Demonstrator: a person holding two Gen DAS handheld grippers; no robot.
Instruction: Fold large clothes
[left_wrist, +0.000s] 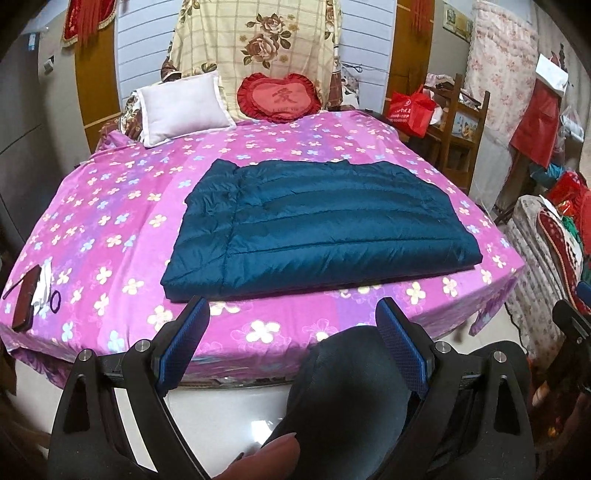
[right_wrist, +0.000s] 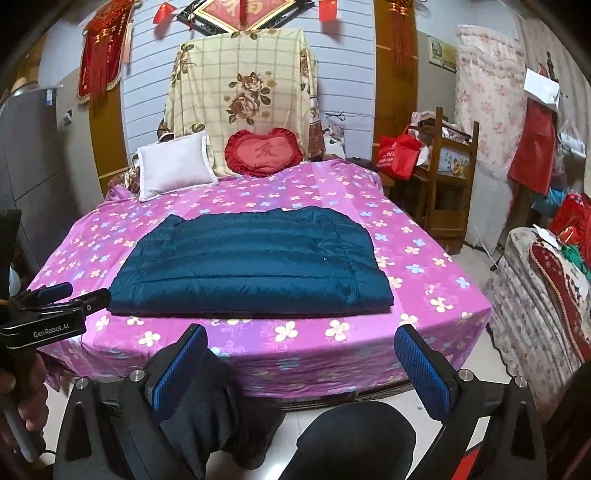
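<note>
A dark teal quilted jacket (left_wrist: 317, 229) lies folded flat in a rectangle on the pink flowered bed sheet (left_wrist: 110, 221); it also shows in the right wrist view (right_wrist: 251, 269). My left gripper (left_wrist: 291, 314) is open and empty, held back from the bed's near edge, short of the jacket. My right gripper (right_wrist: 301, 341) is open and empty, also in front of the bed edge. The left gripper's body shows at the left of the right wrist view (right_wrist: 51, 314). The person's dark-clothed knees sit below both grippers.
A white pillow (left_wrist: 181, 105) and a red heart cushion (left_wrist: 279, 96) lie at the bed's head. A dark phone case with a hair tie (left_wrist: 27, 299) lies on the bed's left corner. A wooden chair (left_wrist: 458, 136) and cluttered furniture stand to the right.
</note>
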